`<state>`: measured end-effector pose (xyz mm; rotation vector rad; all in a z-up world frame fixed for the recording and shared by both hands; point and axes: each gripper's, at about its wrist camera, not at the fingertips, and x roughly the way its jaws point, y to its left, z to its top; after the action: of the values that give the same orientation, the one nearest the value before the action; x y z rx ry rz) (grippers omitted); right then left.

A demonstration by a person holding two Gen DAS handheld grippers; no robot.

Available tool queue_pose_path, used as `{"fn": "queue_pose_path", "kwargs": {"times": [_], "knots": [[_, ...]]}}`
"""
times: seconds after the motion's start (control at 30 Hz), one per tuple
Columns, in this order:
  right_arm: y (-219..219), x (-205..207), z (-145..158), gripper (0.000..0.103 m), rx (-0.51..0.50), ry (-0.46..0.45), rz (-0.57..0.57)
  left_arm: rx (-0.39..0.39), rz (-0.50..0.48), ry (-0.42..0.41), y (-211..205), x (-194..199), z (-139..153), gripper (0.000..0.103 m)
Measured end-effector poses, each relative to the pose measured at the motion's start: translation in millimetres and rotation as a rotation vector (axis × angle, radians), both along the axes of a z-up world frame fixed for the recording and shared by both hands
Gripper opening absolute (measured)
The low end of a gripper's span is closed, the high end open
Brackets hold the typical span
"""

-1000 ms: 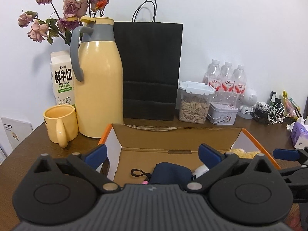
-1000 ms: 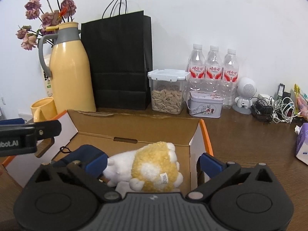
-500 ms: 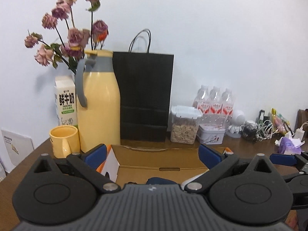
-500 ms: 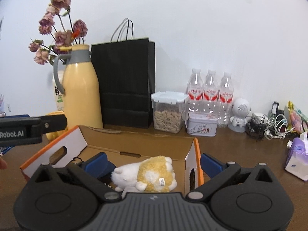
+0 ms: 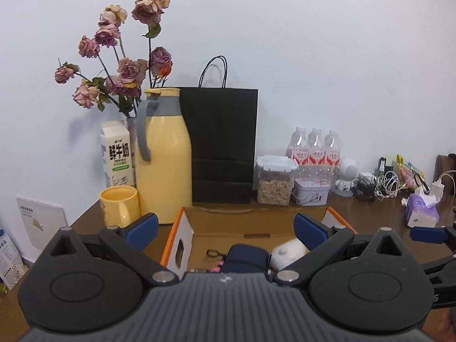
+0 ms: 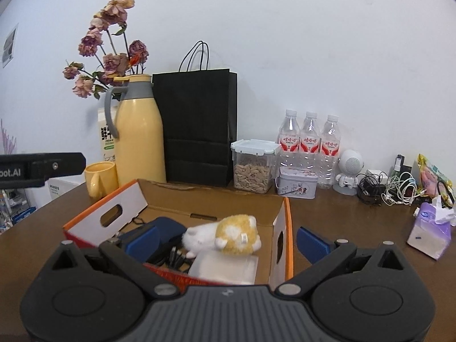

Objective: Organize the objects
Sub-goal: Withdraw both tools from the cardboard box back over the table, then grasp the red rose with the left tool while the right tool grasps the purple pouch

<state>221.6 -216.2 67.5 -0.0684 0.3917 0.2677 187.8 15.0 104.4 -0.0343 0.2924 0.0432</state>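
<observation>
An open cardboard box (image 6: pixel 211 199) with orange edges stands on the brown table. In it lie a yellow and white plush toy (image 6: pixel 228 232), a navy pouch (image 6: pixel 168 225), dark cables (image 6: pixel 173 253) and a flat white packet (image 6: pixel 225 265). The box (image 5: pixel 250 222), pouch (image 5: pixel 246 256) and plush (image 5: pixel 287 253) also show in the left wrist view. My left gripper (image 5: pixel 225 228) is open and empty, above the box's near side. My right gripper (image 6: pixel 225 240) is open and empty, spanning the box's right wall.
Along the back wall stand a yellow thermos (image 5: pixel 162 156), a yellow mug (image 5: pixel 119 209), a milk carton (image 5: pixel 116 154), dried roses (image 5: pixel 122 65), a black paper bag (image 5: pixel 225 145), a snack container (image 5: pixel 275 179), a tin (image 5: pixel 310 193), three water bottles (image 5: pixel 315 151), cables (image 6: pixel 393 188) and tissues (image 6: pixel 430 230).
Both grippers have pulled back and risen from the box, so the box looks smaller and lower. Both stay open and empty; the plush and pouch have not moved.
</observation>
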Motion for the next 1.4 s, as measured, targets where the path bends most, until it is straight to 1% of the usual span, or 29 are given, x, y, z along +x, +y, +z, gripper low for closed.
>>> {"fn": "queue_pose_path", "kwargs": {"times": [0.4,0.53,0.73,0.9,1.13,1.27,1.4], "knots": [[-6.2,-56.0,-6.9,0.103,-0.020,0.021,0.016,0.016,0.028,0.068,17.6,-53.2,-16.5,0.103],[-7.0,-69.7,-13.2,0.103,-0.028,0.038,0.019,0.024,0.027,0.101,22.7,-68.4,-27.1,0.103],[-9.7,-91.0,-25.7,0.103,-0.029,0.061,0.033,0.041,0.010,0.172,25.4,-85.5,-48.5,0.103],[-12.4,-101.9,-39.6,0.103,-0.030,0.094,0.039,0.032,0.010,0.217,30.5,-99.2,-64.8,0.103],[-12.0,-109.3,-62.7,0.103,-0.035,0.163,0.039,0.021,-0.010,0.283,32.5,-102.5,-86.4,0.103],[-8.4,-109.6,-72.6,0.103,-0.044,0.195,0.046,0.020,-0.029,0.314,27.0,-94.2,-97.5,0.103],[-2.9,-108.1,-76.6,0.103,-0.052,0.208,0.055,0.015,-0.045,0.338,19.8,-79.1,-109.8,0.103]]}}
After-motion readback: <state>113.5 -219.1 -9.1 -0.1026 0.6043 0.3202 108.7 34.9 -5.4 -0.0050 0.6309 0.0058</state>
